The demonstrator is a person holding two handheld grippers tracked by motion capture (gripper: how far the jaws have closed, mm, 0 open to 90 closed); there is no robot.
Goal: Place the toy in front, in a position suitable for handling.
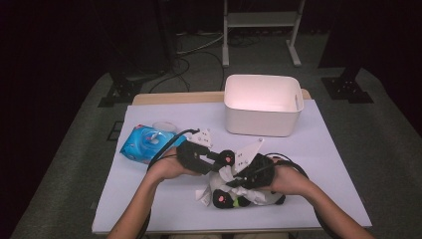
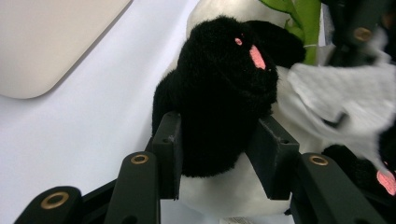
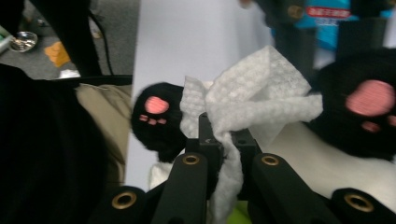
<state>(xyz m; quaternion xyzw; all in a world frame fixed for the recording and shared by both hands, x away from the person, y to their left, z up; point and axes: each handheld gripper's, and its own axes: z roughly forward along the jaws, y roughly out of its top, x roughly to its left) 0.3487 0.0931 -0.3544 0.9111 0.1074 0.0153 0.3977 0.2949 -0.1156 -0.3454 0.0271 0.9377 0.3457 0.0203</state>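
A black-and-white plush panda (image 1: 234, 194) lies on its back on the white table (image 1: 328, 149), near the front edge. My left gripper (image 1: 225, 158) comes in from the left and is shut on one of the panda's black limbs (image 2: 224, 84), whose paw has pink marks. My right gripper (image 1: 233, 180) comes from the right, shut on a crumpled white wipe (image 3: 261, 88) held against the panda's pale belly between two pink-padded paws (image 3: 156, 116). The wipe (image 2: 336, 93) hangs just right of the held limb.
A white rectangular bin (image 1: 261, 124) stands at the back of the table. At the left lies a blue pack of wet wipes (image 1: 144, 142). Green plush leaves (image 2: 299, 18) sit by the panda. Cables trail from both grippers across the table's front.
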